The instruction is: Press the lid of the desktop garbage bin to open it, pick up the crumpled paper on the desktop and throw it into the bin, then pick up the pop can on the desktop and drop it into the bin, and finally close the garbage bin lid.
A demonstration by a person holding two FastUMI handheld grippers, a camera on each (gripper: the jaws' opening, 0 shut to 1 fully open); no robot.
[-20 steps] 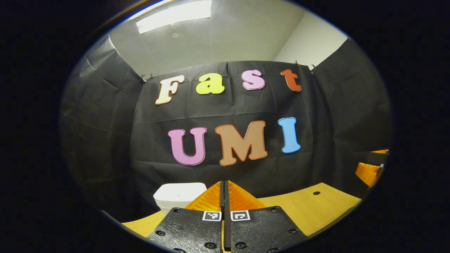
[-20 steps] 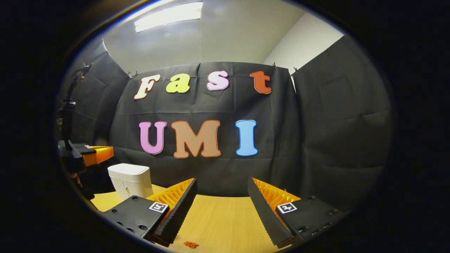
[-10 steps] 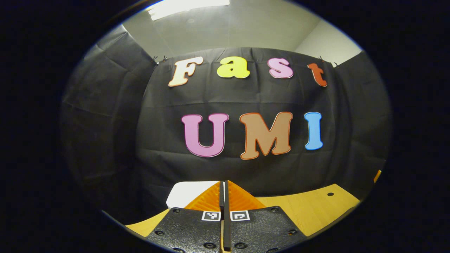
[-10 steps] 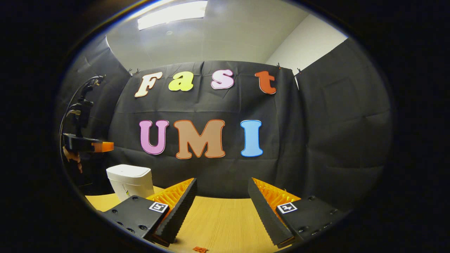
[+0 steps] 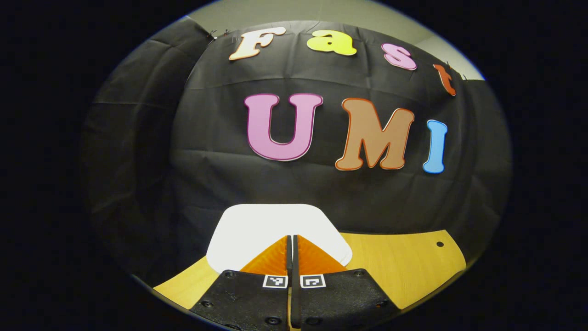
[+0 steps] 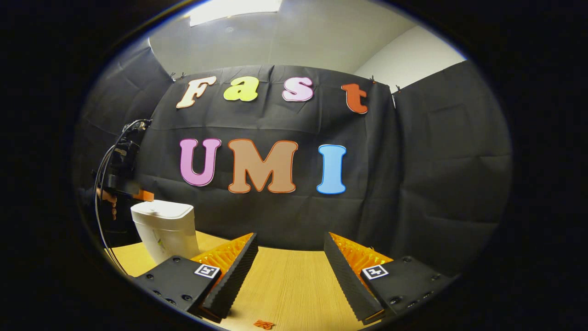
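Left gripper view: the left gripper (image 5: pixel 291 239), its two fingers pressed together with nothing between them, now points down at the flat lid of the small white plastic garbage bin (image 5: pixel 275 225), which has swelled from a sliver low in this view a second ago to a broad white panel right under the fingertips. In the right gripper view the same gripper (image 6: pixel 144 195) hangs just over the bin's (image 6: pixel 161 230) top at the rear left corner of the pale wooden desktop (image 6: pixel 285 285); half a second ago it was clearly higher above it. Whether the tips already touch the lid cannot be told. The lid is still flat and closed, so I judge the opening press to be about to land, and the task is at its first step.

The right gripper (image 6: pixel 290 257) has its fingers spread wide and empty, low over the middle of the desktop and well apart from the bin. A small orange scrap (image 6: pixel 263 324) lies on the wood near the front edge. Neither the crumpled paper nor the pop can is anywhere I can point to, so they are yet to be located once the lid springs up.
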